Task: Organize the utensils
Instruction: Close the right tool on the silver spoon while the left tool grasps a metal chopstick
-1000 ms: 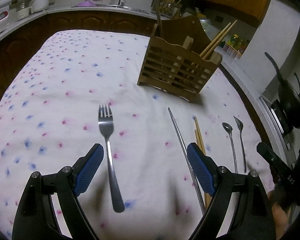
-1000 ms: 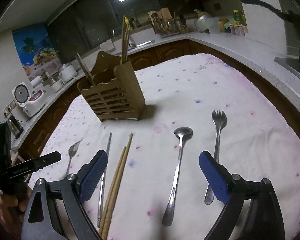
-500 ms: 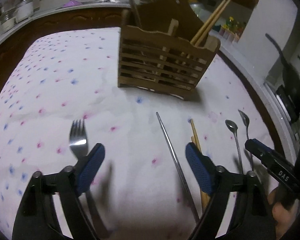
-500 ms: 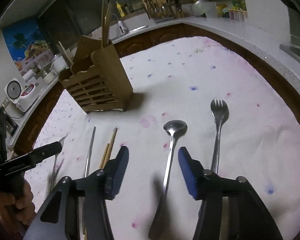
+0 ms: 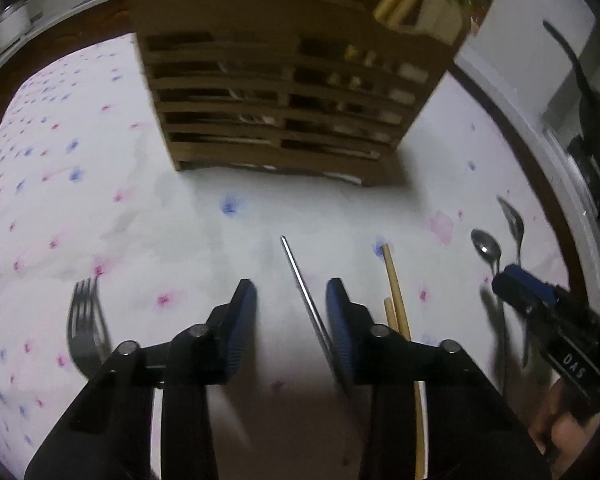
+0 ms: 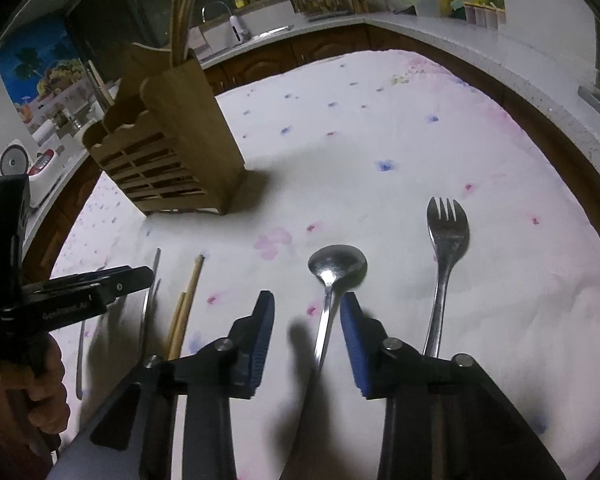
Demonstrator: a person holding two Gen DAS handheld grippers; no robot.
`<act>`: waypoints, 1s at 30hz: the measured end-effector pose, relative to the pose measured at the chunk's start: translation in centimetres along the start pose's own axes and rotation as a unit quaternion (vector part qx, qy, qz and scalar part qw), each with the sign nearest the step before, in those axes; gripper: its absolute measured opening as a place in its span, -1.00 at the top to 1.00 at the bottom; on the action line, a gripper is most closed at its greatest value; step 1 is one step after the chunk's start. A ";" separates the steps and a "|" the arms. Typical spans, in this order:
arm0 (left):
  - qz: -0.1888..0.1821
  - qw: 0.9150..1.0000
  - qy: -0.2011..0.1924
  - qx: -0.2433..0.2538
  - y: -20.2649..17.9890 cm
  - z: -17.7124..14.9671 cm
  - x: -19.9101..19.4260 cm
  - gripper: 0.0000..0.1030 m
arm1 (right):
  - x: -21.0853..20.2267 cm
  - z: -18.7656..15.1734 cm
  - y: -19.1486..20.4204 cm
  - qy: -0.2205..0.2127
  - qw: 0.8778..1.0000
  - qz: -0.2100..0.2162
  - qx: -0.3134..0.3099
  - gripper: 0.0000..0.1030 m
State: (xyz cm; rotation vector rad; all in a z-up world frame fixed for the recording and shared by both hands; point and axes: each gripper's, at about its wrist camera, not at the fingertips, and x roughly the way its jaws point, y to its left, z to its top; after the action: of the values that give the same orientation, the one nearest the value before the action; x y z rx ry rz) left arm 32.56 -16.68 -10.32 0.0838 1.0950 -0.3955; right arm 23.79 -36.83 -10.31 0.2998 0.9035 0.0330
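in the last second both grippers dropped low and narrowed. the wooden holder (image 5: 284, 92) looms closer. left gripper (image 5: 291, 312), half closed and gripping nothing yet, straddles the metal chopstick (image 5: 300, 280); right gripper (image 6: 307, 334) likewise brackets the spoon (image 6: 332, 276). 2 pickups look imminent.

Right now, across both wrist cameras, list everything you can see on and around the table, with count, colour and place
Utensil holder: one, brown wood, slatted, far side of the cloth.
Chopsticks in holder: a few, tan, upright.
Tablecloth: one, white with pink and blue flowers.
Large spoon: one, silver, handle between the right gripper's fingers.
Spork: one, silver, right of the large spoon.
Fork: one, silver, left side.
Metal chopstick: one, silver, between the left gripper's fingers.
Wooden chopsticks: two, tan, beside it.
Small spoons: two, silver, right side.
Left gripper: black, blue pads, open.
Right gripper: same, open.
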 end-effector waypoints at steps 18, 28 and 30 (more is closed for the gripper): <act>-0.038 0.998 -0.024 0.047 0.5 -0.8 -1.3 1.00 | 1.1 0.3 0.0 0.014 1.000 -0.004 -0.010 0.92; -0.058 0.998 0.000 0.021 2.1 -1.7 -2.1 0.94 | -1.7 0.0 1.8 -0.016 1.000 0.019 -0.014 0.92; -0.056 0.998 0.002 0.026 1.2 -1.0 -1.9 0.79 | -2.1 0.0 1.9 -0.019 1.000 0.020 -0.015 0.92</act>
State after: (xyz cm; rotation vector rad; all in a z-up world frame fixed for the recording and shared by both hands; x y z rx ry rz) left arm 31.39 -14.85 -9.27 0.0698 1.0960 -0.5253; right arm 22.74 -35.29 -8.19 0.2896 0.8581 0.0770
